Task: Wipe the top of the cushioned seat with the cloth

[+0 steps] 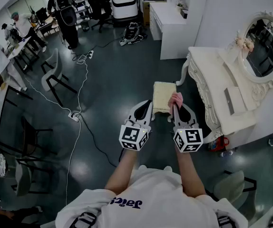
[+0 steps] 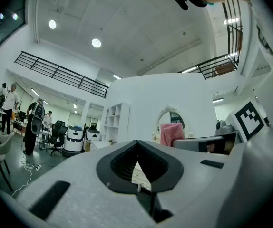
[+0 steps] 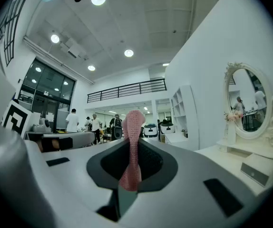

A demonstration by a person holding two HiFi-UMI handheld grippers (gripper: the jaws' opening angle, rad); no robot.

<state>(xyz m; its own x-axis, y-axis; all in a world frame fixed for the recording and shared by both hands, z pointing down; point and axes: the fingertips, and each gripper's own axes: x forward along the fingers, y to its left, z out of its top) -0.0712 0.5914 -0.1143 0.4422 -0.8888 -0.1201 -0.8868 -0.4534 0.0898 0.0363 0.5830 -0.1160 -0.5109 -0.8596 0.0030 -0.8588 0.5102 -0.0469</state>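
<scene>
The cushioned seat [image 1: 164,97] is a small beige-topped stool standing on the dark floor in front of the white dressing table [image 1: 217,87]. My right gripper [image 1: 175,106] hangs over the seat's near right corner, shut on a pink cloth [image 1: 176,99]. In the right gripper view the pink cloth [image 3: 132,146] stands up between the closed jaws of my right gripper [image 3: 128,177]. My left gripper [image 1: 147,104] hovers just left of the seat's near edge, shut with nothing in it. In the left gripper view the cloth [image 2: 171,133] shows to the right, beyond my left gripper [image 2: 137,161].
An oval mirror [image 1: 261,45] stands on the dressing table. White cabinets [image 1: 170,23] line the back. A chair [image 1: 54,77] and cables with a power strip [image 1: 74,115] lie to the left. Several people [image 1: 66,13] stand far back left. Another chair [image 1: 231,184] is near right.
</scene>
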